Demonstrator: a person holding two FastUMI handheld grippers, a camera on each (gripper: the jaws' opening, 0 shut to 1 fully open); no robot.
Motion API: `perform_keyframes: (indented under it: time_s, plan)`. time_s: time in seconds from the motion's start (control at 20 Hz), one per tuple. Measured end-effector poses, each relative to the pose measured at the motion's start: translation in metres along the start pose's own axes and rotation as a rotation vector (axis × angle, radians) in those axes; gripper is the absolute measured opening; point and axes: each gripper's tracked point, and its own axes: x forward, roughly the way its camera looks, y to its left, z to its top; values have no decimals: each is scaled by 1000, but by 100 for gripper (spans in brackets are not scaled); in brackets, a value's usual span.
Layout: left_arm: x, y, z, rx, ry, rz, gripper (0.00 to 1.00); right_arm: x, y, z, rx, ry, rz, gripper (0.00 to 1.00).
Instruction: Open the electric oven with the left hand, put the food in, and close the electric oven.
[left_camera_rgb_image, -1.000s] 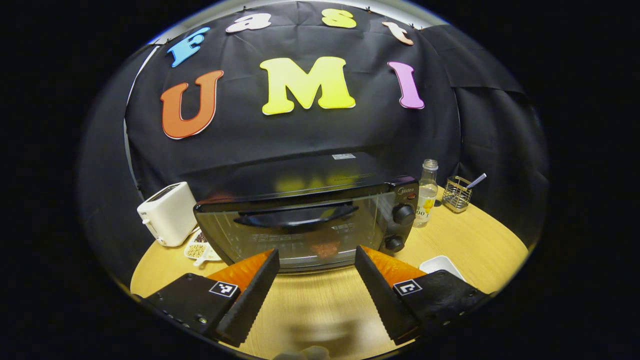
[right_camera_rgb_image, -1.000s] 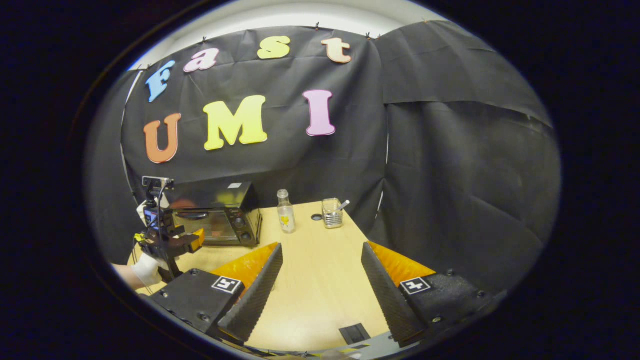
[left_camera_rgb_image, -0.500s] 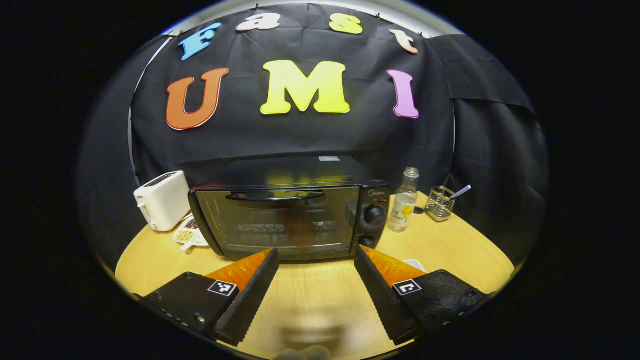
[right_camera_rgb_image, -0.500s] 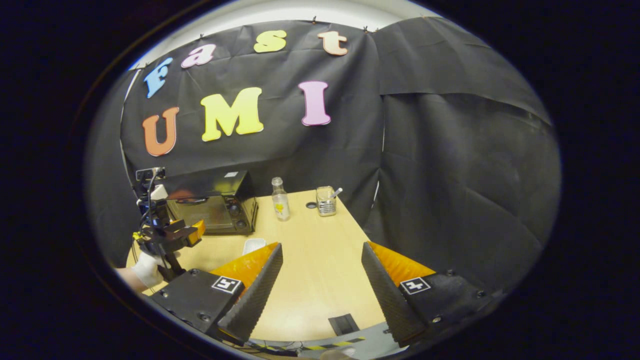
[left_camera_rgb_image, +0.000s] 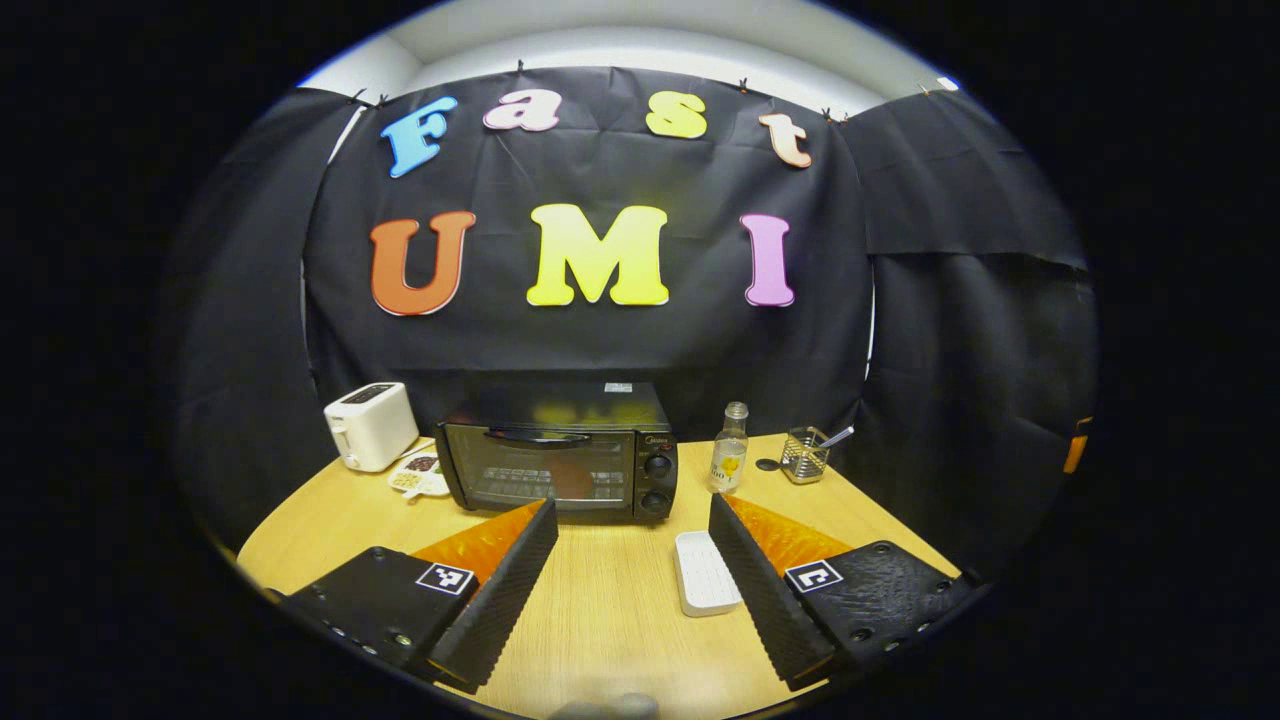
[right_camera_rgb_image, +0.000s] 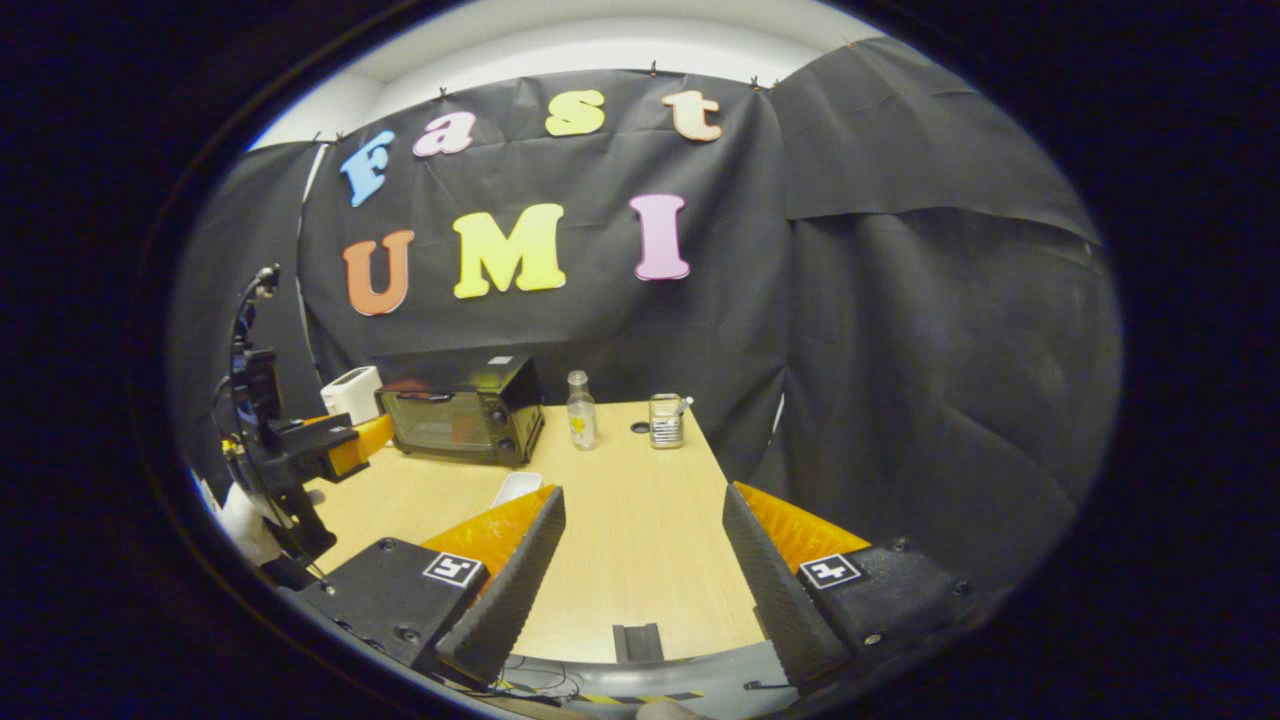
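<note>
- My left gripper (left_camera_rgb_image: 632, 535) sat above the wooden table (left_camera_rgb_image: 620, 620) with its jaws spread wide and nothing between them.
- The electric oven (left_camera_rgb_image: 560, 462) stood at the far side of the table against the booth wall, well apart from my left fingers and roughly centred beyond the gap between them; its door was shut, handle along the top edge.
- Through the oven's glass I could make out a reddish-brown patch, which I took for the food (left_camera_rgb_image: 572, 480), though it was too dim to be sure.
- A white rectangular dish (left_camera_rgb_image: 706, 585) lay on the table just beside my left gripper's right-hand finger, its near end partly hidden behind that finger.
- A white toaster (left_camera_rgb_image: 370, 425) and a small plate of beans (left_camera_rgb_image: 420, 472) sat to the oven's left; a clear bottle (left_camera_rgb_image: 731, 461) and a wire holder (left_camera_rgb_image: 803, 455) stood to its right.
- My right gripper (right_camera_rgb_image: 642, 540) was also wide open and empty over the table's near edge, with the oven well off to its left.
- In the right gripper view, the left gripper was at the left edge, held by a gloved hand (right_camera_rgb_image: 245, 515).
</note>
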Motion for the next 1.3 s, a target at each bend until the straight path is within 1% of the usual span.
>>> perform_keyframes:
  time_s: [0.2, 0.25, 0.4, 0.5, 0.65, 0.75, 0.85, 0.9, 0.95, 1.0, 1.3]
  plan:
    - [-97, 13, 24, 68, -65, 100, 97, -21, -6, 4, -37, -74, 66, 100]
    - [-118, 17, 27, 68, -73, 128, 97, -25, -4, 5, -42, -88, 79, 99]
    - [-169, 27, 36, 58, -93, 185, 97, -35, 12, 12, -55, -126, 125, 100]
    - [-189, 35, 44, 56, -112, 208, 96, -39, 27, 19, -60, -149, 154, 100]
    - [-204, 45, 55, 28, -135, 221, 96, -45, 44, 33, -51, -177, 171, 100]
    - [-208, 55, 62, 19, -139, 234, 96, -46, 53, 38, -49, -168, 173, 100]
    - [-213, 64, 74, 23, -166, 242, 96, -49, 64, 51, -39, -182, 182, 100]
    - [-216, 67, 75, 28, -168, 243, 96, -49, 66, 51, -36, -175, 179, 100]
    - [-220, 69, 77, 28, -174, 242, 100, -51, 68, 55, -28, -182, 176, 99]
    - [-223, 72, 79, 27, -184, 239, 96, -54, 71, 62, -24, -196, 173, 100]
    - [-237, 87, 85, 19, -193, 240, 96, -66, 86, 77, -40, -229, 160, 100]
